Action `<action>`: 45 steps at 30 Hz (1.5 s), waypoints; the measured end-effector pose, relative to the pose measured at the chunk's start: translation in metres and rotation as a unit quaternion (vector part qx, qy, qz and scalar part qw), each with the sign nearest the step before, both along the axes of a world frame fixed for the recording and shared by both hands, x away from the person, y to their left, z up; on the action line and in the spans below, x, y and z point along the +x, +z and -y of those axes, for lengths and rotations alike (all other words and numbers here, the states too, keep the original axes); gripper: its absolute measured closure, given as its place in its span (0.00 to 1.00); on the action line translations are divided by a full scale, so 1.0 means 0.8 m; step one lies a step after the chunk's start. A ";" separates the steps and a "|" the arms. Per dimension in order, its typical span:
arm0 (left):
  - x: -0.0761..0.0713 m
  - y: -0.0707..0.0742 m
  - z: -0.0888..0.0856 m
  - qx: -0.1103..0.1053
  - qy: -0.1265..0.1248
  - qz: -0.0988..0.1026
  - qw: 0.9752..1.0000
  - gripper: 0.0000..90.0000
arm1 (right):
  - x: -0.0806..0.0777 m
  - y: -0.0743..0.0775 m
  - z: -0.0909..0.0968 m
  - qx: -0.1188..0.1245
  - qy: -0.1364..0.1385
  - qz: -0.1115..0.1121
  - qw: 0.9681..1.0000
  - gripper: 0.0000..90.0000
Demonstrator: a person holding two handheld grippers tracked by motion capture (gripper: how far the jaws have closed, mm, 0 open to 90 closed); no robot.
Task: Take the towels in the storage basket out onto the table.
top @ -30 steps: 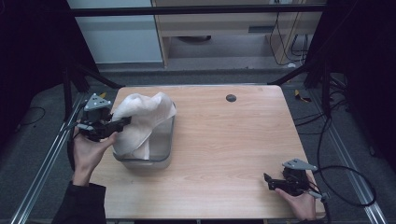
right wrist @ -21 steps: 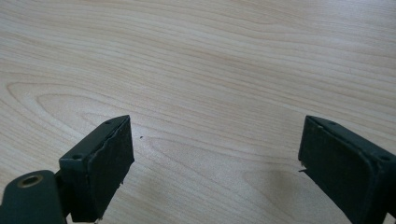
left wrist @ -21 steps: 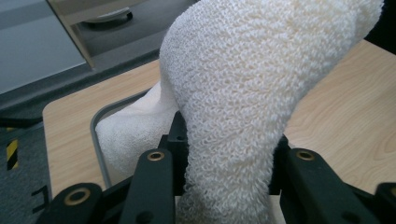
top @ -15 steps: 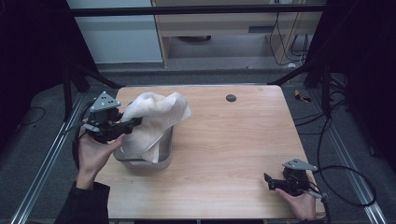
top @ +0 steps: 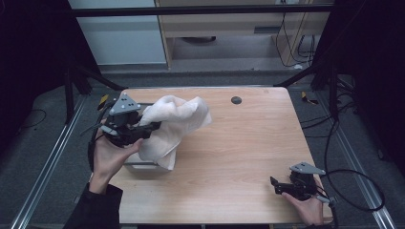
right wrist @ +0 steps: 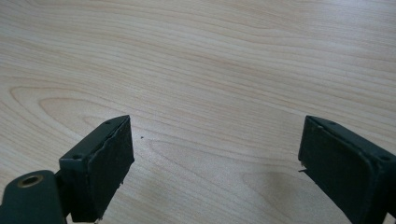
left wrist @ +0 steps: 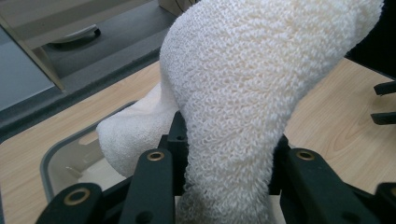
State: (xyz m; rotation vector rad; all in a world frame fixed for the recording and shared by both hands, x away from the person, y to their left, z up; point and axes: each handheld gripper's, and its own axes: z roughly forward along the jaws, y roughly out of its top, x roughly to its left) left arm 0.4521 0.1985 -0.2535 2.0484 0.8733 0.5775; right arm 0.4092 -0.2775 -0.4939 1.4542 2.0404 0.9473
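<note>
Since earlier, left gripper (top: 143,130) has lifted the towel (top: 172,121) higher out of the bin (top: 143,167), jaws pinching a bunched fold. Soft, light, floppy; grip gathered folds. Right gripper (top: 279,187) rests spread, empty.

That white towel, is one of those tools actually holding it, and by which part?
Yes. The left tool is shut on a bunched fold of the white towel; the rest drapes over a grey bin. The right tool holds nothing.

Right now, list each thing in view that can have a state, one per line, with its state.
Left gripper: shut on the towel.
Towel: bunched, lifted, lower end hanging down to the container.
Container: grey, open-topped, on the table under the towel.
Right gripper: open, nothing between its jaws, low over the table.
</note>
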 end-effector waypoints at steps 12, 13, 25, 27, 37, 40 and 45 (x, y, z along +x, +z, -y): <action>0.005 -0.007 0.046 0.016 -0.035 -0.008 0.999 0.72 | 0.000 0.001 0.001 -0.001 -0.001 0.004 1.000 0.11; 0.006 -0.008 0.050 0.018 -0.037 -0.007 0.999 0.72 | 0.000 0.001 0.001 -0.001 -0.001 0.004 1.000 0.11; 0.015 -0.029 0.091 0.018 -0.059 -0.023 0.998 0.72 | -0.001 0.001 0.001 0.000 -0.002 0.004 1.000 0.11; 0.016 -0.034 0.096 0.020 -0.063 -0.025 0.998 0.72 | -0.001 0.000 0.000 -0.001 -0.001 0.003 1.000 0.11; 0.023 -0.060 0.123 0.026 -0.082 -0.043 0.995 0.72 | -0.001 0.000 0.000 -0.001 -0.002 0.003 1.000 0.11; 0.024 -0.066 0.128 0.031 -0.086 -0.047 0.995 0.72 | -0.001 0.000 0.000 0.000 -0.001 0.001 1.000 0.11; 0.028 -0.084 0.143 0.037 -0.090 -0.053 0.994 0.72 | -0.001 0.000 -0.001 0.002 -0.001 -0.001 1.000 0.11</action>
